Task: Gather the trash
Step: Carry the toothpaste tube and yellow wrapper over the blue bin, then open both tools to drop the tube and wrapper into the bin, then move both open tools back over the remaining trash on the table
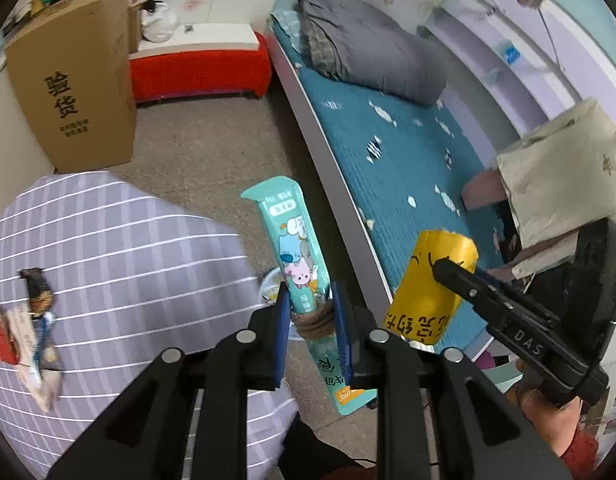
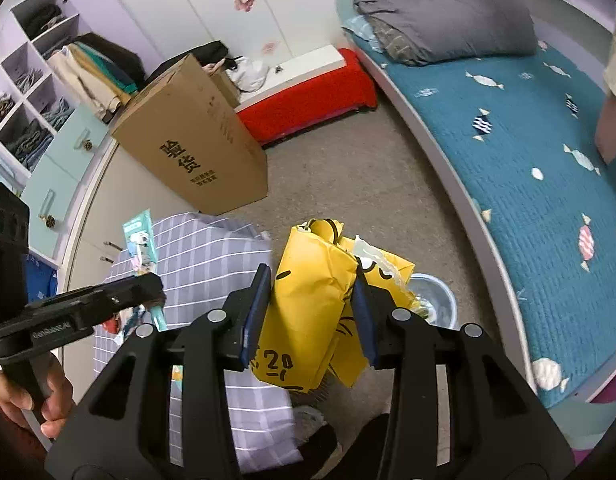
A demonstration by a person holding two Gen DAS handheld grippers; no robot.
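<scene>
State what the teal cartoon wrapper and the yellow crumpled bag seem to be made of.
Teal cartoon-printed wrapper: likely thin plastic film with a slight sheen; it has flat sealed edges and stands stiffly in the left tool. Yellow crumpled bag: looks like matte paper, or coated paper, judging by sharp creases that hold in the right tool.
</scene>
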